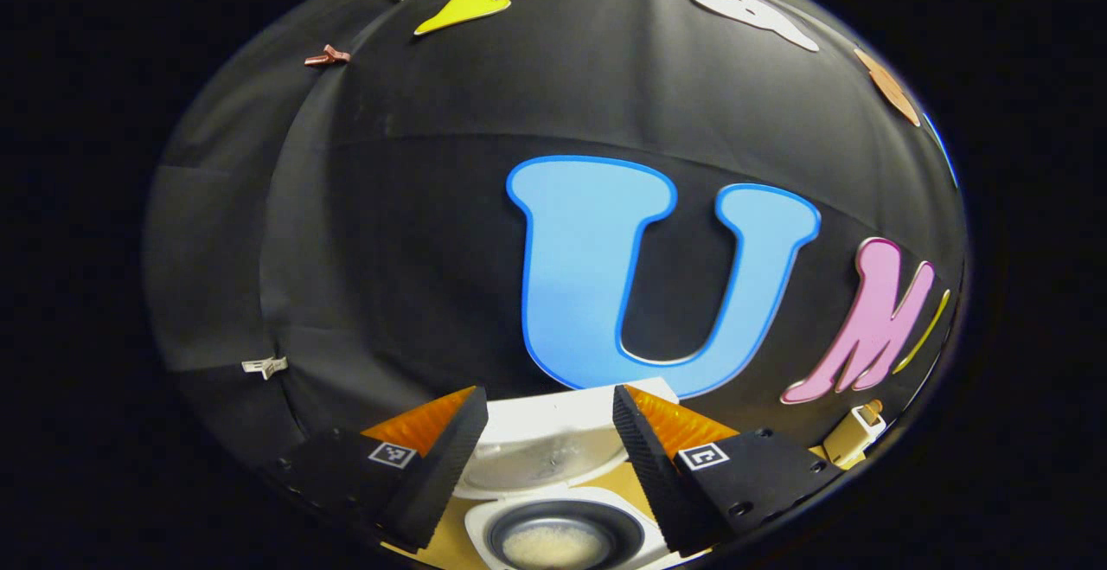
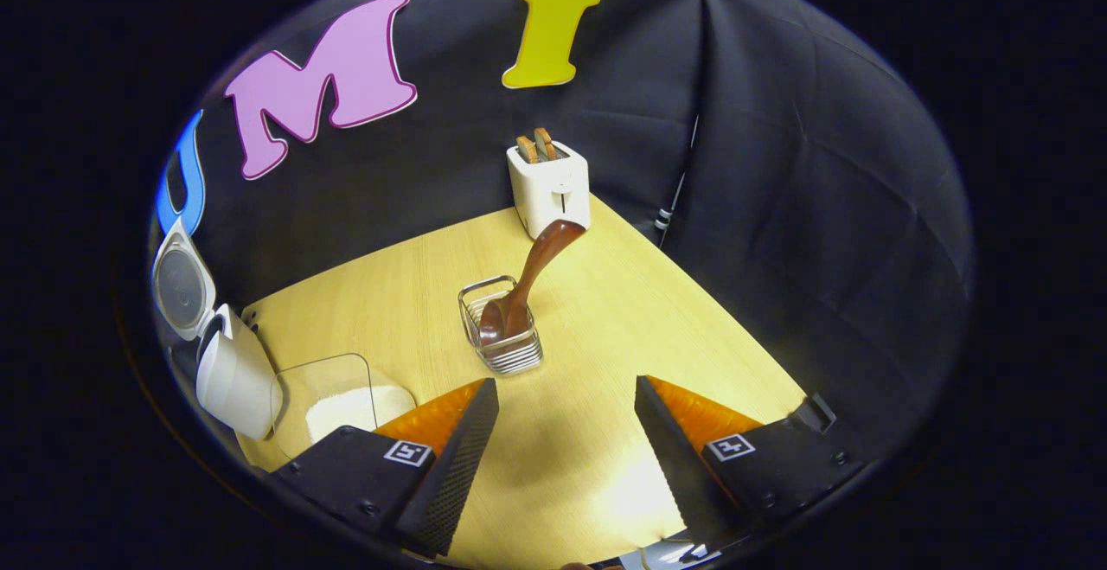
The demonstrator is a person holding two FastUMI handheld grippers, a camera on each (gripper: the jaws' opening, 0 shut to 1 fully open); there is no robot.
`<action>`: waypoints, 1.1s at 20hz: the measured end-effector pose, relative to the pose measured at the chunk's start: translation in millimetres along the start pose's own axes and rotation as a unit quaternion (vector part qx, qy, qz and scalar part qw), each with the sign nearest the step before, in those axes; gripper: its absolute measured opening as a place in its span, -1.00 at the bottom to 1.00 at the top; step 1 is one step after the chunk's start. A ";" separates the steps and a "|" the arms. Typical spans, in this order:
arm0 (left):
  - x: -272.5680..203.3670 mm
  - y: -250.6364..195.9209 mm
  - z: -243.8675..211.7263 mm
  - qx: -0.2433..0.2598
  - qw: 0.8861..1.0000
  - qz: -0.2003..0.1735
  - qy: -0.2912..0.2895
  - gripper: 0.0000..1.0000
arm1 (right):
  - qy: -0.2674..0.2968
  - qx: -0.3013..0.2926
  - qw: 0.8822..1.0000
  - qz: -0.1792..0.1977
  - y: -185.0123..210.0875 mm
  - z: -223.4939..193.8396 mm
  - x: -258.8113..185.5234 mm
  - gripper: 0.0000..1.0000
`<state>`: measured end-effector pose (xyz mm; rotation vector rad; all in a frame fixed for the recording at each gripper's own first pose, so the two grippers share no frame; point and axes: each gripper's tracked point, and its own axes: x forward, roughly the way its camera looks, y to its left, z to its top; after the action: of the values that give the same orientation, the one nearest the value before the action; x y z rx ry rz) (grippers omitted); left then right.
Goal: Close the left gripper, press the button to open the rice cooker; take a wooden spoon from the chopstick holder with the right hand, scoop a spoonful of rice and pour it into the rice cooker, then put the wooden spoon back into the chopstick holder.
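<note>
Pale wooden table (image 2: 605,293) bearing wire chopstick holder (image 2: 502,328) with brown wooden spoon (image 2: 529,280) inside, near white toaster (image 2: 549,185); white rice cooker (image 1: 553,501) lid up; both tongs (image 2: 566,432) apart, empty — withdraw upward.

A staged kitchen booth: black cloth walls enclose a wooden counter (image 2: 605,310) with toaster (image 2: 549,188) and rice cooker (image 2: 227,371).
</note>
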<state>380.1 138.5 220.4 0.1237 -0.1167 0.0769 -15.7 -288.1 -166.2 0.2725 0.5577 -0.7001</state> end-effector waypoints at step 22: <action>22.7 -16.4 -63.9 0.012 0.987 -0.037 0.157 0.88 | 0.005 -0.021 0.999 0.044 71.9 -15.8 -13.6 0.97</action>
<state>411.0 132.0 158.2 0.1384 0.2027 0.0221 17.9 -221.3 -167.6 0.2592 0.5664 -0.6009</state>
